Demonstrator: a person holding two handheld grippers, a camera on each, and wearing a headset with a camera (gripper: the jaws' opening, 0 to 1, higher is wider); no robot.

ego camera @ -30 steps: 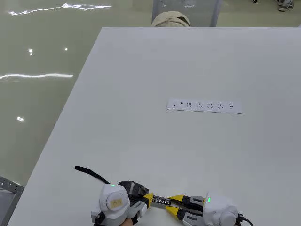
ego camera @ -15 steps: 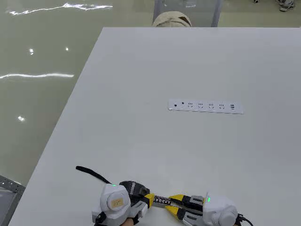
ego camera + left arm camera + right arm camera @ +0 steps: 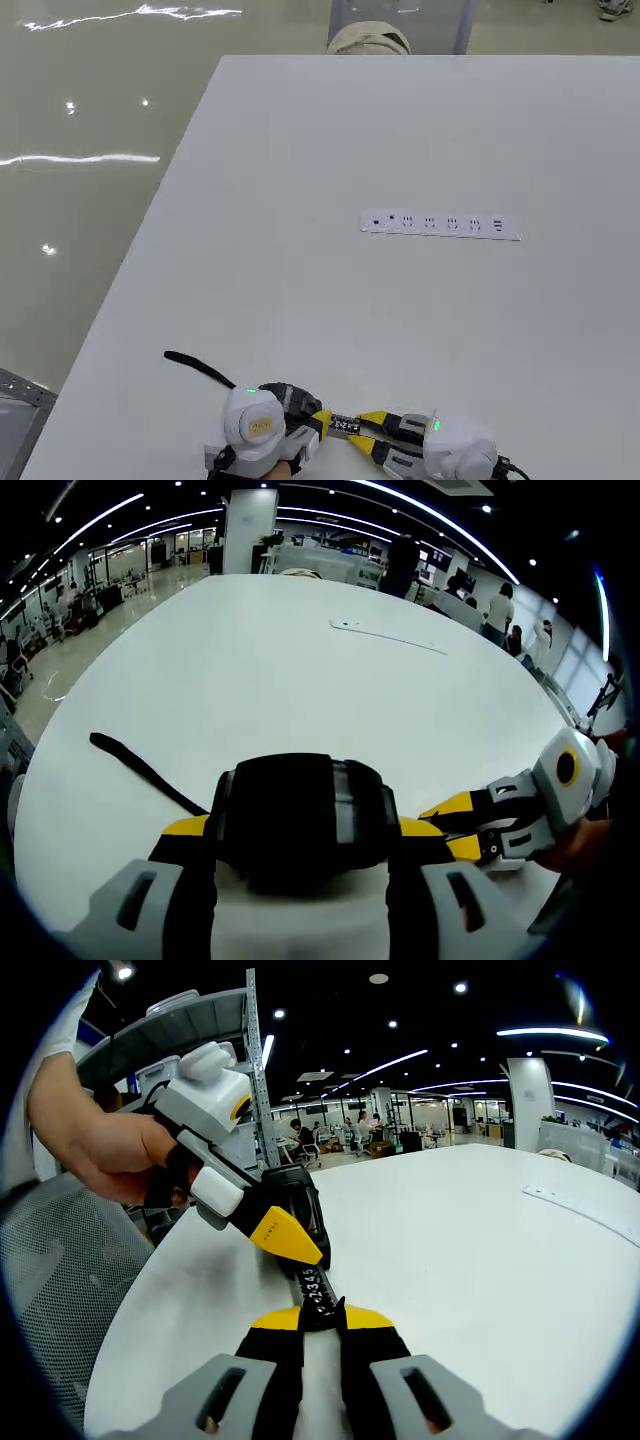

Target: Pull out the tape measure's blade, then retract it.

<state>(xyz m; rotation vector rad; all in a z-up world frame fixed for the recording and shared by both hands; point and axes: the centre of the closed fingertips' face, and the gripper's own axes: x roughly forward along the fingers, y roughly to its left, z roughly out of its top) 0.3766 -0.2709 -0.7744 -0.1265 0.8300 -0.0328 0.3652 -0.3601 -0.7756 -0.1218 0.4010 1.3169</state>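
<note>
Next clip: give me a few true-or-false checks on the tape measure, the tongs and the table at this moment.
1. The left tongs clamp the tape measure. True.
2. The right tongs hang open, clear of the blade. False: they are shut on the blade.
3. The blade is fully wound in. False: a short length spans between the two tongs.
4. A power strip lies on the table, apart from both tongs. True.
</note>
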